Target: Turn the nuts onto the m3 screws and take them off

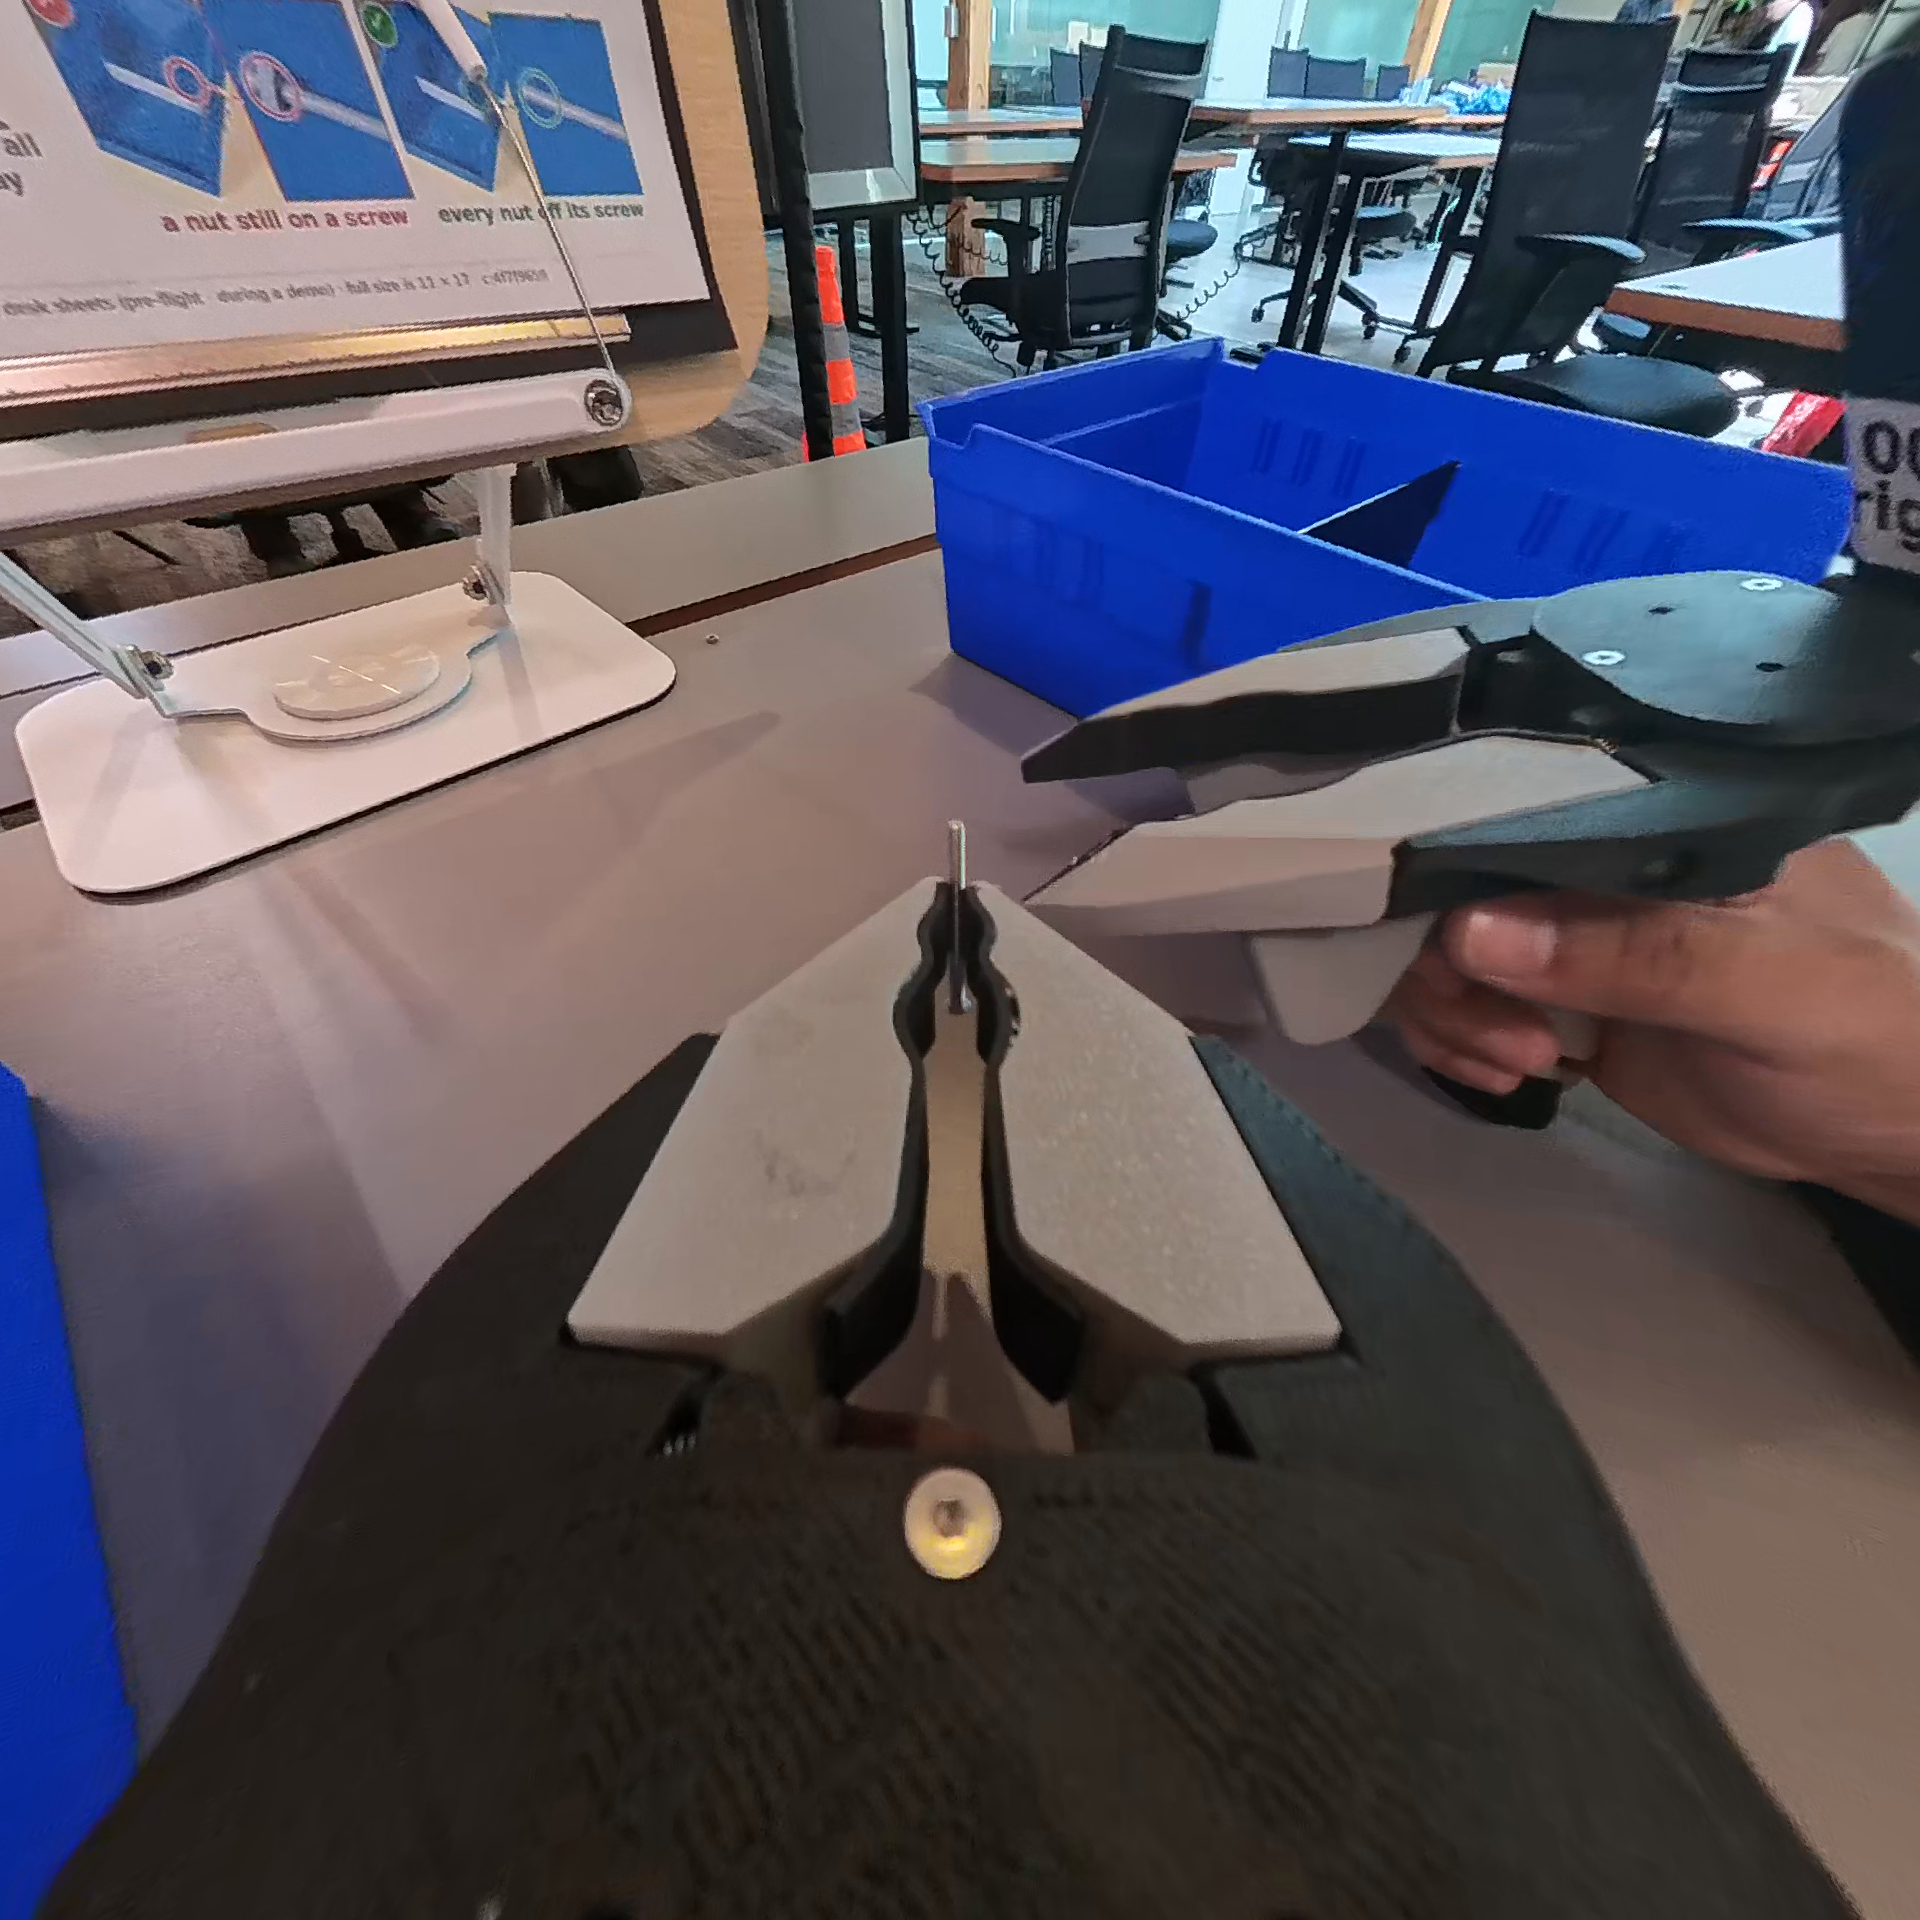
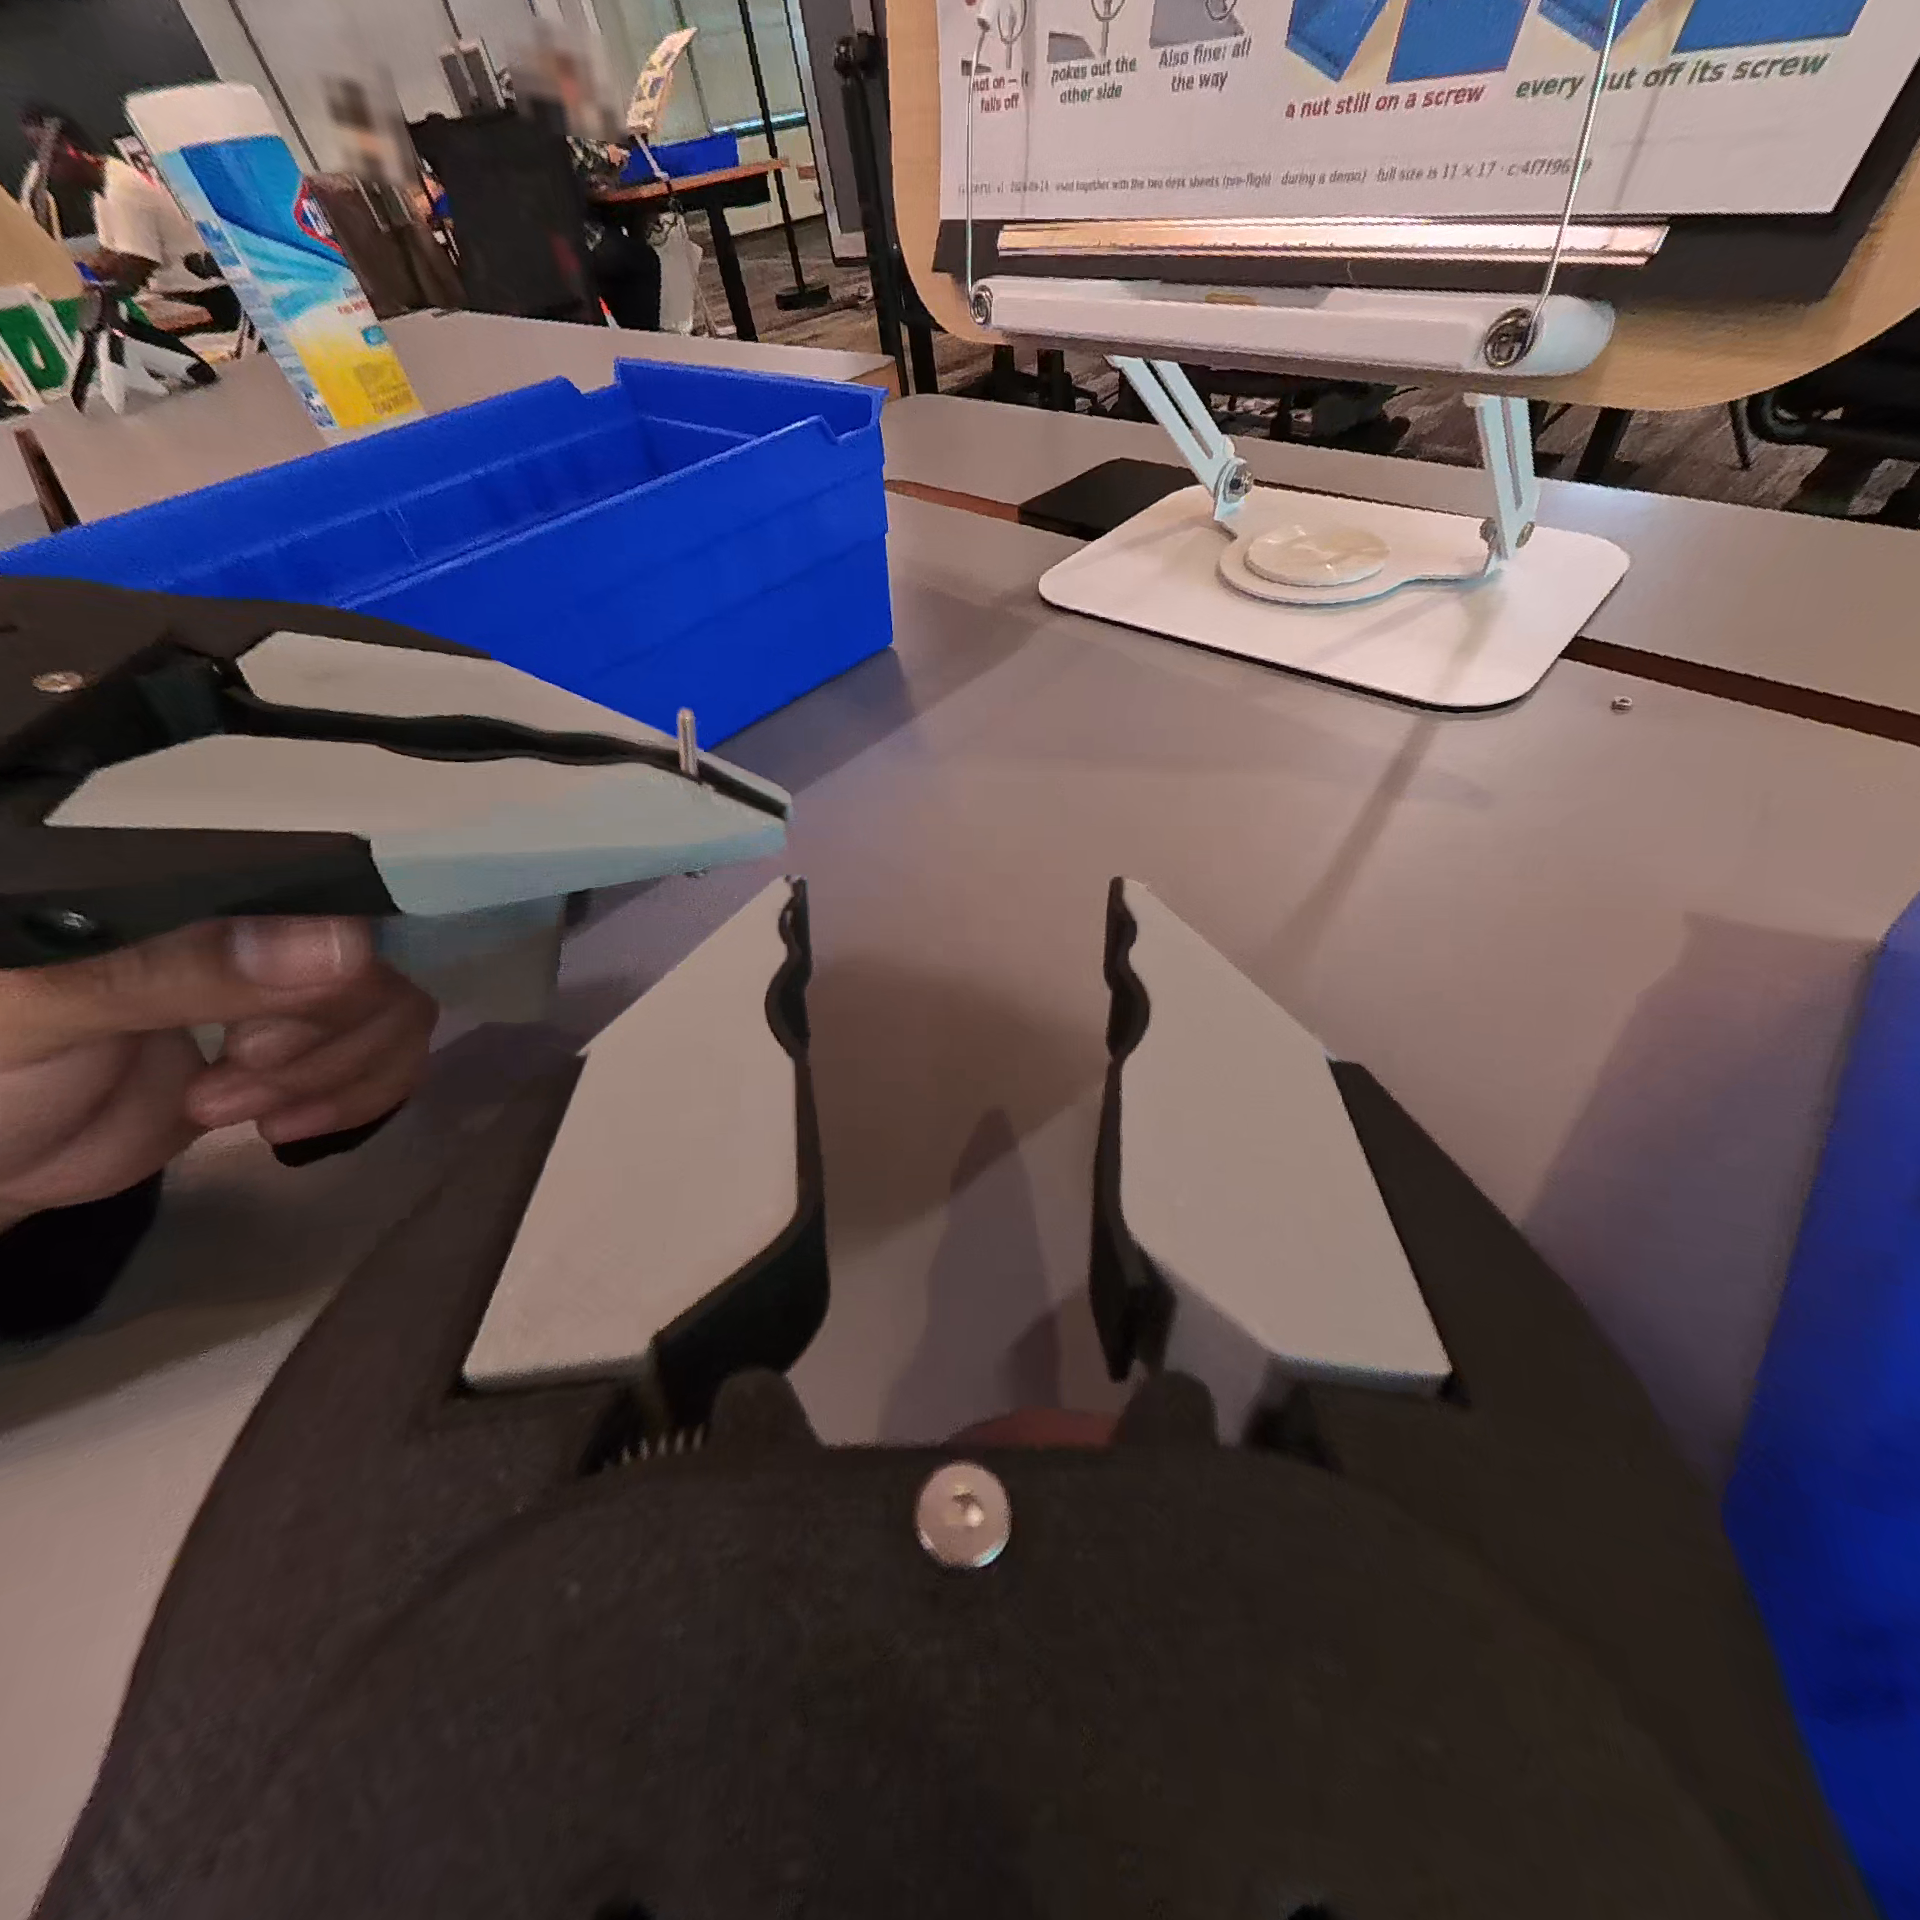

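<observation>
We hold the left gripper (image 1: pixel 957 914) shut tight on one small m3 screw (image 1: pixel 955 914); the screw stands up straight, its long way going top to bottom, its bare tip poking up above the fingertips and its other end down between them. We see no nut on it.

The right gripper (image 2: pixel 956 904) is wide open w/ nothing in it; its tips sit just beside the left gripper's tips, a bit lower and off to the right of the screw. In the right wrist view the screw (image 2: pixel 687 740) is up and to the left of the open jaws.

One tiny nut (image 2: pixel 1619 703) lies flat on the grey table (image 2: pixel 1195 831), far off near the corner of the white stand (image 2: pixel 1351 613); in the left wrist view it is the small dot (image 1: pixel 712 639) by the table seam. From the right gripper it lies ahead and to the right; the right gripper is the free one, so we think that one should go get it; the left should keep the screw steady & upright.

Counting: 1 screw, 1 nut that we can see, 2 grippers, 2 hands. One blue bin (image 1: pixel 1195 540) sits on the right side of the table, another blue bin (image 2: pixel 623 540) on the left; we can't tell if more nuts or screws hide inside. One picture sheet (image 2: pixel 1455 104) rests on the stand.
</observation>
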`<state>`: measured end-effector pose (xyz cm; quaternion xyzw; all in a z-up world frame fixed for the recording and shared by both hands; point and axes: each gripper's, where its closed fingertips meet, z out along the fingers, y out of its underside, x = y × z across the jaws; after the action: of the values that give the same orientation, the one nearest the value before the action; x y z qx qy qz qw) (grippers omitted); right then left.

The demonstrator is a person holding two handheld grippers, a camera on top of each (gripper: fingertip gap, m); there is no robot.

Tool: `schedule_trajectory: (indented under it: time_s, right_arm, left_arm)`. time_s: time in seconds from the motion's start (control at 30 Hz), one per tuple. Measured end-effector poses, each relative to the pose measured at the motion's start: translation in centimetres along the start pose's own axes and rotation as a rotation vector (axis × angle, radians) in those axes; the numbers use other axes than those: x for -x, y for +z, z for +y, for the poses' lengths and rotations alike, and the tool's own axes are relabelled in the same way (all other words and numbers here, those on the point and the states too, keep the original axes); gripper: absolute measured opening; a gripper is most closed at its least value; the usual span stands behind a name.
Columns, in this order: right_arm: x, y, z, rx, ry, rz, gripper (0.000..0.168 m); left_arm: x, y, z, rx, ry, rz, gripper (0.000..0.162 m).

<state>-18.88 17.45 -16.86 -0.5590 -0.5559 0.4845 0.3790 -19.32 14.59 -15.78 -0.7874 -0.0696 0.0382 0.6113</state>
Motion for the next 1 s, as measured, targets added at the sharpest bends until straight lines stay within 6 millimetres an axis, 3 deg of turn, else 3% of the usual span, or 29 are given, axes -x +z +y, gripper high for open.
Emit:
schedule_trajectory:
  time_s: [0.3, 0.4, 0.67, 0.8, 1.0]
  right_arm:
    - [-1.1, 0.4, 0.5, 0.019, 0.015, 0.054, 0.052]
    - [-0.7, 0.3, 0.3, 0.003, 0.006, 0.037, 0.053]
    - [0.1, -1.7, -2.5, -0.109, -0.053, 0.01, 0.043]
    - [1.3, -2.5, -3.6, -0.163, -0.051, -0.046, 0.041]
    - [4.9, -2.8, -4.3, -0.202, -0.011, -0.235, 0.033]
  left_arm:
    - [-1.0, -1.2, -2.2, -0.107, -0.001, 0.041, 0.0]
    - [-1.1, -1.1, -1.9, -0.099, 0.01, 0.042, 0.0]
    - [-1.3, -1.0, -2.0, -0.122, 0.063, 0.036, 0.0]
    - [-1.5, -0.8, -1.7, -0.116, 0.067, 0.044, 0.0]
    - [-2.4, -0.6, -1.8, -0.129, 0.121, 0.056, 0.0]
